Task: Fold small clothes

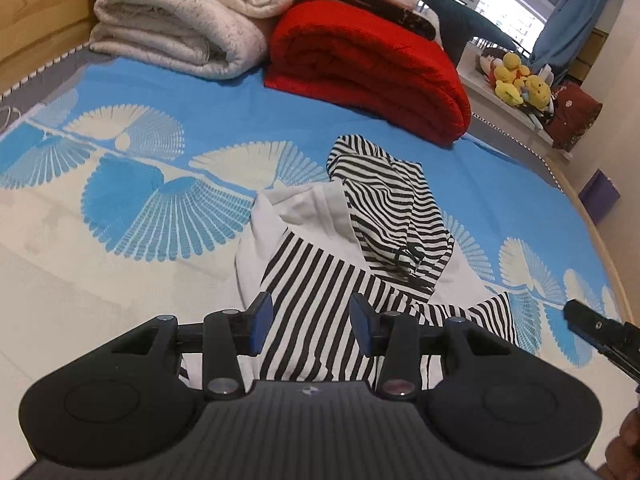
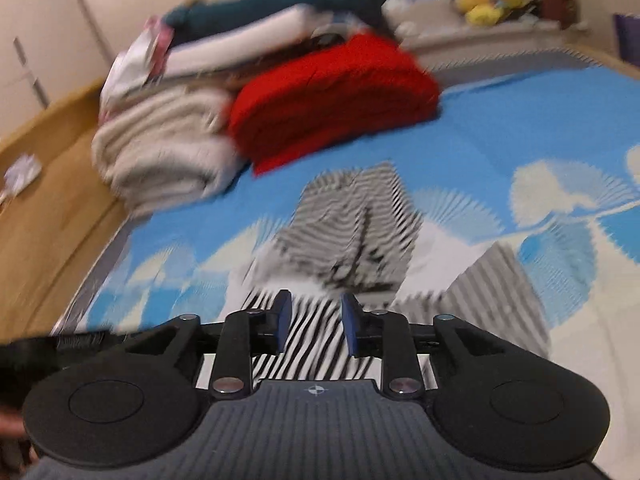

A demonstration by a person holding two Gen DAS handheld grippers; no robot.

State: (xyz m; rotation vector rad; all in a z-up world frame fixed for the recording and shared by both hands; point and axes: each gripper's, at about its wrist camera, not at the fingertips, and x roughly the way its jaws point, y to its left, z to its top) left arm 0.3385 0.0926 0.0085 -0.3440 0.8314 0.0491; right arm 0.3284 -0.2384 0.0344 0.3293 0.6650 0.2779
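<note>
Both hand-held grippers, left (image 1: 311,326) and right (image 2: 313,326), hover with jaws apart, gripping nothing, over striped clothes (image 1: 384,216) rumpled on the bed (image 1: 120,248) below the red blanket (image 1: 368,64); pinching a flat hem should fold cleanest.

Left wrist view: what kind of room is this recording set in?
Most likely a bedroom: a bed with a blue fan-patterned sheet, folded blankets stacked at its far end, plush toys by the window.

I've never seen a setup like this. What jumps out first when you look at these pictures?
The black-and-white striped clothes lie crumpled in the middle of the bright blue fan-patterned bedspread, right ahead of the left gripper. Behind them, a folded red blanket sits beside a rolled cream blanket at the far end of the bed. Yellow plush toys sit on the window ledge beyond.
</note>
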